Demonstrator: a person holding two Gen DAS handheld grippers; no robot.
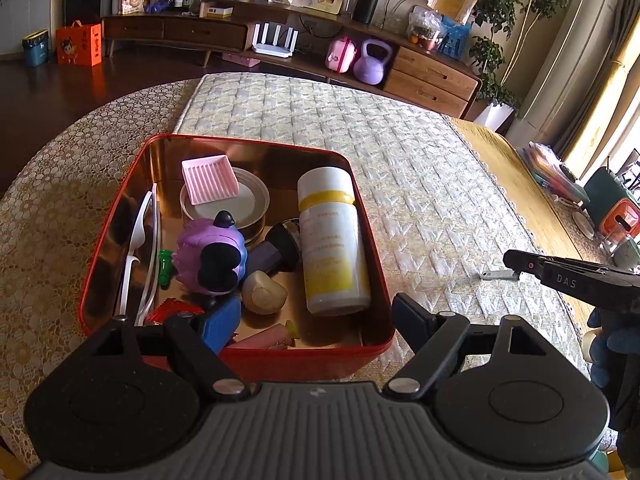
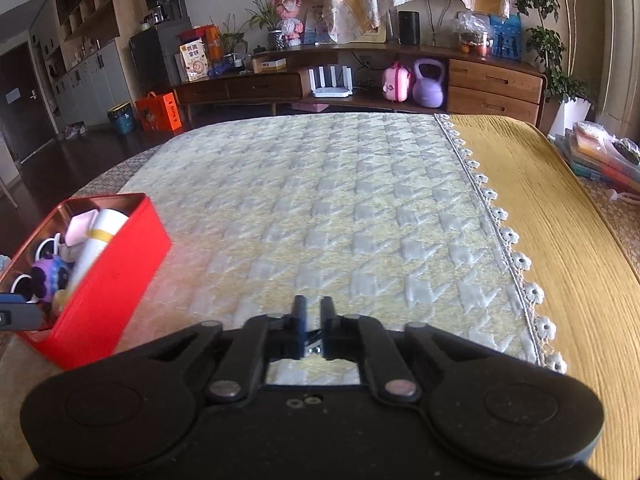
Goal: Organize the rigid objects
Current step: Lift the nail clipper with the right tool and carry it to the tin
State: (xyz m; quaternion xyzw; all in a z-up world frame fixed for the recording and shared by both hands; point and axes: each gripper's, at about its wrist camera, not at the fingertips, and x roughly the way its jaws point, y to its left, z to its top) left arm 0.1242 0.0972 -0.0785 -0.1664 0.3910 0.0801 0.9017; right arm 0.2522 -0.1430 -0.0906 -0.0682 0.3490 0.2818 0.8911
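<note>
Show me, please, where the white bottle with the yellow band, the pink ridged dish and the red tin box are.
white bottle [image 1: 332,240], left wrist view, middle of its body.
pink ridged dish [image 1: 209,179], left wrist view, its ridged face.
red tin box [image 2: 116,276], right wrist view, its outer side wall.

We see warm daylight from the right and glare inside the shiny red metal tin [image 1: 120,216]. Fisheye bending curves our edges. The near-left tin blurs in the right wrist view.
</note>
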